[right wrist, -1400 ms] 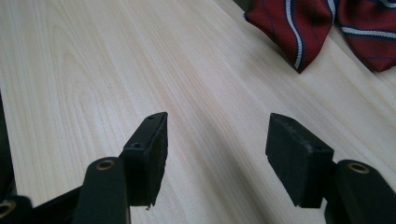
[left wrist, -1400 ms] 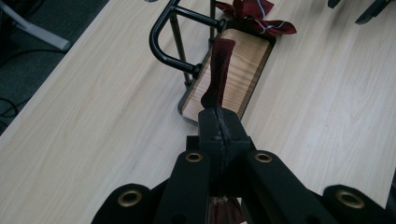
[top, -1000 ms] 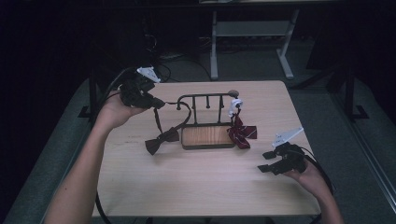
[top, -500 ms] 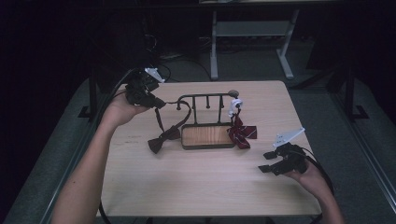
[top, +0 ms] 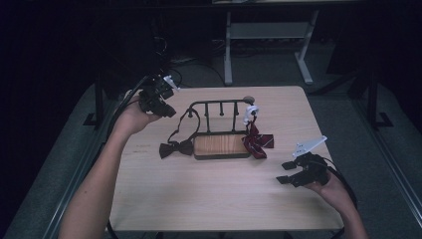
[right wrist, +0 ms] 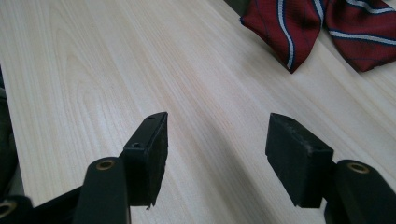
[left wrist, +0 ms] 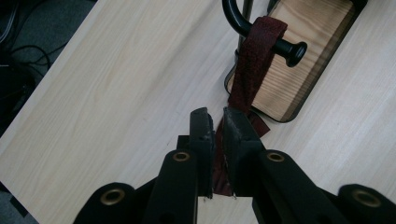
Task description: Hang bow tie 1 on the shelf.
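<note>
Left gripper view showed the left gripper (left wrist: 214, 122) with its jaws almost closed, with the dark red strap (left wrist: 252, 60) of the bow tie (top: 175, 148) passing between them, and this strap hung over the black bar of the wooden-based rack (left wrist: 299, 70). High view showed this gripper raised near the table's (top: 209, 199) far left corner, the bow tie lying just left of the rack. The right gripper (right wrist: 217, 140) held its jaws wide and empty near the table's right edge, the striped red tie (right wrist: 322, 28) beyond them.

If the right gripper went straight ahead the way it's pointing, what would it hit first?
Probably the striped red bow tie. The open right gripper has bare table ahead of its jaws until then, though depth is uncertain.
</note>
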A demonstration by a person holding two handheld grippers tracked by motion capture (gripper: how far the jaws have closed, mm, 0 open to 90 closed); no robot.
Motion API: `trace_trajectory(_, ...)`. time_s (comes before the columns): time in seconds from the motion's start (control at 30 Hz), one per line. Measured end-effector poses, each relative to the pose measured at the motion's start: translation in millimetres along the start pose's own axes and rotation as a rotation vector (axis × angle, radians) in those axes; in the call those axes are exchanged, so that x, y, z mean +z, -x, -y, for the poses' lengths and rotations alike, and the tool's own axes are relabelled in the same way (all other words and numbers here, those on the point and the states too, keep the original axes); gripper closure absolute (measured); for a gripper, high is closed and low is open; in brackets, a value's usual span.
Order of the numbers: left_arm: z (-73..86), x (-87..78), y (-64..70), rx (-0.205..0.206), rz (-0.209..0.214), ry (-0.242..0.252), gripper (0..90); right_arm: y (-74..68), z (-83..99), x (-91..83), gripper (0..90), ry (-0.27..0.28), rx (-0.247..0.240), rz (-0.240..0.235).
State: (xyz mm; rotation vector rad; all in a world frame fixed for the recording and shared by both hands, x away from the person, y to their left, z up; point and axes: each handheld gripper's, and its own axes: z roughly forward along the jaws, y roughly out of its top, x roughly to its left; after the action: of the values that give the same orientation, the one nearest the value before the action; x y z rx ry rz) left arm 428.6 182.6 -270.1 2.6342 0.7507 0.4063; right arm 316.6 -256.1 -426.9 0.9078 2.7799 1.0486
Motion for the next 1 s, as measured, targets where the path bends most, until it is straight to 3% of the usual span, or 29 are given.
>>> trace_trajectory(0.57,26.8,0.6,4.3,-0.007,0.033,0.021,77.2,1.1,0.4,1.4,38.3,-0.004,0.004,0.007)
trace_trajectory(0.8,31.3,0.1,14.3,0.028,0.039,0.032,76.3,2.0,1.2,0.8,38.0,-0.005,0.011,0.010)
trace_trajectory(1.0,38.7,4.4,22.4,0.034,0.059,0.030,75.0,3.0,2.6,-1.2,37.6,-0.003,0.020,0.015)
